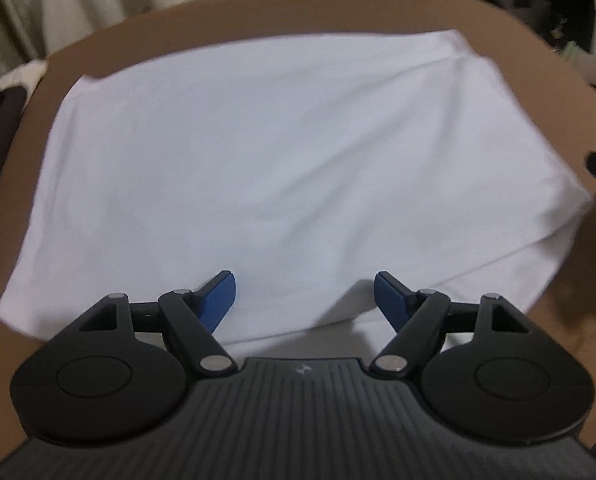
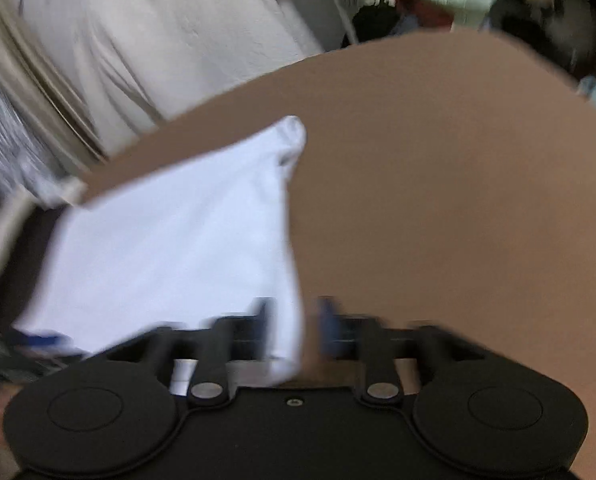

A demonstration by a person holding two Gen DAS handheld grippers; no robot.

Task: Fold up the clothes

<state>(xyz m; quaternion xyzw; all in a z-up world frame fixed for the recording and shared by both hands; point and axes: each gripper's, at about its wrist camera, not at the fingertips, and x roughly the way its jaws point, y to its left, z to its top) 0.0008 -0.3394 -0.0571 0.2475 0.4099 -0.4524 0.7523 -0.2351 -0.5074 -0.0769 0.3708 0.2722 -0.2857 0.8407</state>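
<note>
garment: white cloth lies flat, folded, on the brown table.
left gripper: jaws spread wide above the cloth's near edge, grasping nothing.
right gripper: blurred, jaws apart astride the cloth's right edge, not pinching it.

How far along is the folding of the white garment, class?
Done: the white garment lies on the brown table, already folded over, a doubled layer showing at its right side. In hand: nothing; the left gripper and the right gripper are both open, the right one blurred at the cloth's edge. Left: probably further folds; it is still a broad panel.
</note>
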